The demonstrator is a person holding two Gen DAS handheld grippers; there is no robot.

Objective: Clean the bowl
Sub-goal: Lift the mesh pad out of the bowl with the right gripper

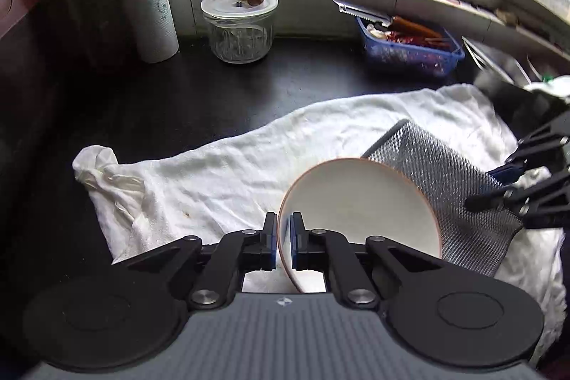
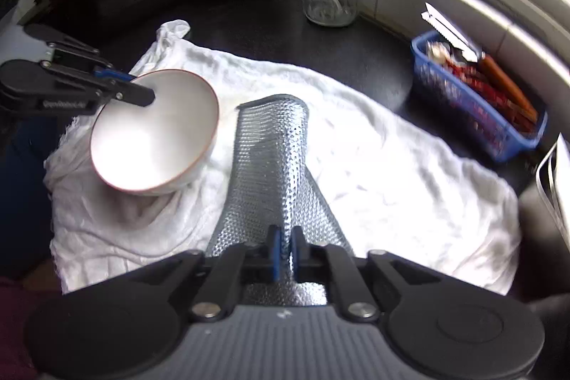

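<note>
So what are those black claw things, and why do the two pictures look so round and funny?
Those claws are grippers, two-finger tongs that a person holds, one in each hand. Each has a little wide-eyed camera on it, which bends the picture round. One picture looks along the left gripper, the other along the right gripper. The left one pinches the rim of a white bowl, tipped on its side. The right one pinches a shiny silver scrubbing cloth for wiping it. Underneath lies a white towel on a dark counter. Farther back stand a glass jar, a paper towel roll and a blue basket.
</note>
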